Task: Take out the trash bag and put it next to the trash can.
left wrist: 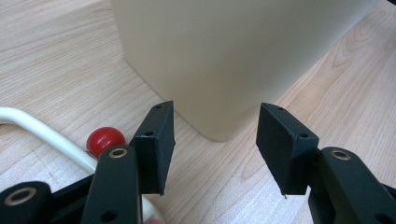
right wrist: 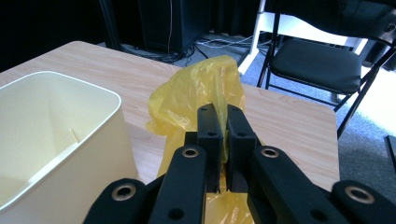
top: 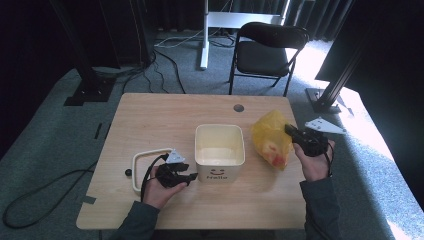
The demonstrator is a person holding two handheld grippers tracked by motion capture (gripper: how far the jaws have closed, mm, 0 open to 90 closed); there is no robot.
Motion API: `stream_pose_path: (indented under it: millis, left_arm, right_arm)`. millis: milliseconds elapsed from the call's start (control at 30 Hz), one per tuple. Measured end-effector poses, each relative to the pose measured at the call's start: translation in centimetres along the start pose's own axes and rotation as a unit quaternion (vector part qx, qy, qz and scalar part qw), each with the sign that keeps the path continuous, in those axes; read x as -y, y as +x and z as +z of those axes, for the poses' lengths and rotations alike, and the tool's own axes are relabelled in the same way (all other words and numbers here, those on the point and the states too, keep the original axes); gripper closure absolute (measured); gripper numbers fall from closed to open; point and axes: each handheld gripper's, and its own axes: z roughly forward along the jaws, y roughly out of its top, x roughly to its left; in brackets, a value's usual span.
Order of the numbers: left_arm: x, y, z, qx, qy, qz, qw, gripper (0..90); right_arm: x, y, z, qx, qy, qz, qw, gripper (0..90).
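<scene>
A cream bin [top: 220, 145] with a smiley face and "Hello" on its front stands open-topped at the table's middle. Just right of it, a crumpled yellow plastic bag [top: 272, 137] with something red inside rests on the wood. My right gripper [top: 295, 132] is shut on the bag's film [right wrist: 205, 88], which is pinched between the jaws [right wrist: 223, 121], next to the bin [right wrist: 60, 140]. My left gripper [top: 190, 177] is open near the bin's front left corner. That corner [left wrist: 224, 56] stands just beyond its open jaws [left wrist: 215, 140], untouched.
A white rectangular ring [top: 145, 160] lies on the table left of the bin, under my left hand, with a small red ball [left wrist: 106, 140] beside its rim [left wrist: 42, 135]. A black folding chair [top: 270, 50] stands beyond the table's far edge, among cables on the floor.
</scene>
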Motion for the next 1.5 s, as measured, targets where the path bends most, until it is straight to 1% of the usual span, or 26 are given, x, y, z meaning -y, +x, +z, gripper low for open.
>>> stream_pose_path:
  millis: [133, 300, 433, 500, 767, 867, 933, 967, 1033, 1167, 1500]
  left_arm:
    - [0.0, 0.0, 0.0, 0.000, 0.001, -0.001, 1.0000, 47.2]
    - [0.0, 0.0, 0.1, 0.000, 0.001, -0.003, 1.0000, 47.2]
    - [0.0, 0.0, 0.1, 0.001, 0.002, -0.004, 1.0000, 47.2]
    - [0.0, 0.0, 0.1, 0.000, 0.002, -0.004, 1.0000, 47.2]
    - [0.0, 0.1, -0.1, -0.001, 0.001, -0.005, 1.0000, 47.2]
    - [0.0, 0.1, 0.0, -0.001, 0.001, -0.006, 1.0000, 47.2]
    - [0.0, 0.1, 0.0, -0.001, 0.002, -0.005, 1.0000, 47.2]
    - [0.0, 0.1, 0.0, -0.001, 0.002, -0.005, 1.0000, 47.2]
    - [0.0, 0.1, 0.1, 0.000, 0.002, -0.004, 1.0000, 47.1]
    - [0.1, 0.1, 0.1, 0.000, 0.002, -0.006, 1.0000, 47.2]
    - [0.1, 0.1, 0.0, -0.002, 0.002, -0.008, 1.0000, 47.1]
  right_arm:
    - [0.5, 0.0, 0.1, 0.003, 0.006, -0.002, 1.0000, 87.0]
    - [1.0, -0.4, 0.3, 0.003, 0.015, 0.004, 0.9999, 87.0]
    - [1.3, -0.1, 0.7, -0.001, 0.021, 0.000, 0.9998, 87.0]
    - [1.6, 0.0, 0.8, -0.004, 0.023, 0.002, 0.9997, 86.9]
    - [3.5, 0.6, 2.2, -0.018, 0.049, 0.007, 0.9986, 86.8]
    - [4.4, 0.7, 2.3, -0.021, 0.055, 0.015, 0.9981, 86.7]
    - [5.0, 0.7, 2.5, -0.023, 0.063, 0.016, 0.9976, 86.5]
    - [5.0, 0.7, 2.5, -0.023, 0.063, 0.016, 0.9976, 86.5]
    - [5.7, 0.7, 2.7, -0.025, 0.072, 0.017, 0.9969, 86.4]
    - [6.6, 0.7, 2.7, -0.029, 0.079, 0.024, 0.9962, 85.3]
    - [7.8, 0.9, 3.1, -0.032, 0.093, 0.028, 0.9948, 83.9]
